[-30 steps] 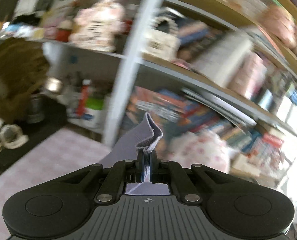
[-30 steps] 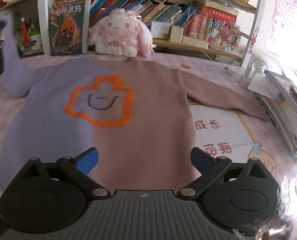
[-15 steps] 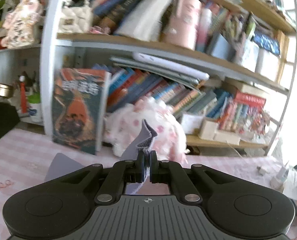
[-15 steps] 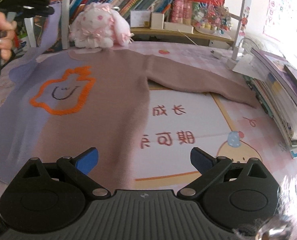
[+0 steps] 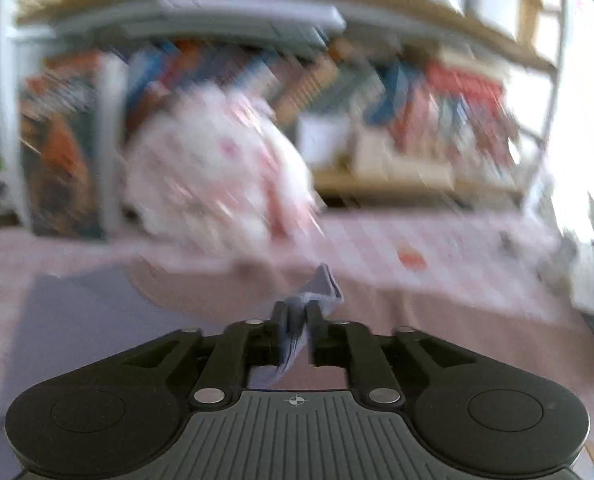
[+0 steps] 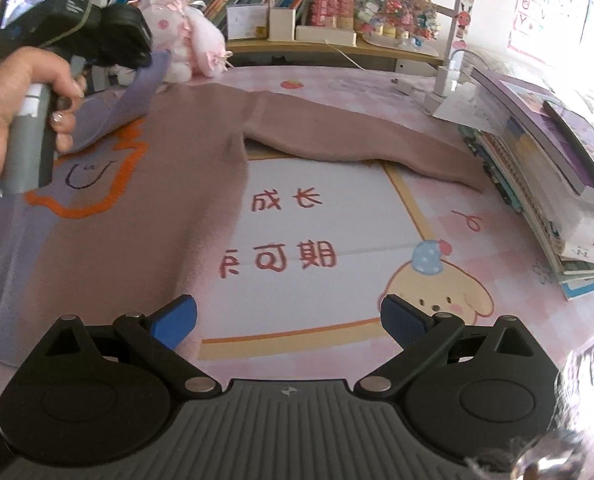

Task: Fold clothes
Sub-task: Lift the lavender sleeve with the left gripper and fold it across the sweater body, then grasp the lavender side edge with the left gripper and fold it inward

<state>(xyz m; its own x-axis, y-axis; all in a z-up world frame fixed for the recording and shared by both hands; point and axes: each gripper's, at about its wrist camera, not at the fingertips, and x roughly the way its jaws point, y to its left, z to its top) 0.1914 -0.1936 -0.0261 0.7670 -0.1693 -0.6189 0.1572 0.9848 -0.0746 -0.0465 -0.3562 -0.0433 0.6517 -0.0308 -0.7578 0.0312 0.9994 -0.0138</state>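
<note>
Sweater (image 6: 145, 216) lies flat on the pink desk mat (image 6: 329, 216), front up w/ orange outline motif, body at the left of the right wrist view. Left gripper (image 5: 297, 314) is clamped on the lavender sleeve cuff (image 5: 321, 292), lifted off the desk and hanging over the chest near the neckline. Right gripper (image 6: 289, 320) hovers w/ jaws wide apart, empty, near the hem. The other sleeve (image 6: 361, 136) runs long-axis out to the right, cuff near the book stack (image 6: 557, 184); right gripper is nearer it, so that fold is probably its job. Vs 0.5 s ago: left gripper has dipped toward the sweater, its view now motion-blurred; plush rabbit (image 6: 185, 32) unmoved.
</note>
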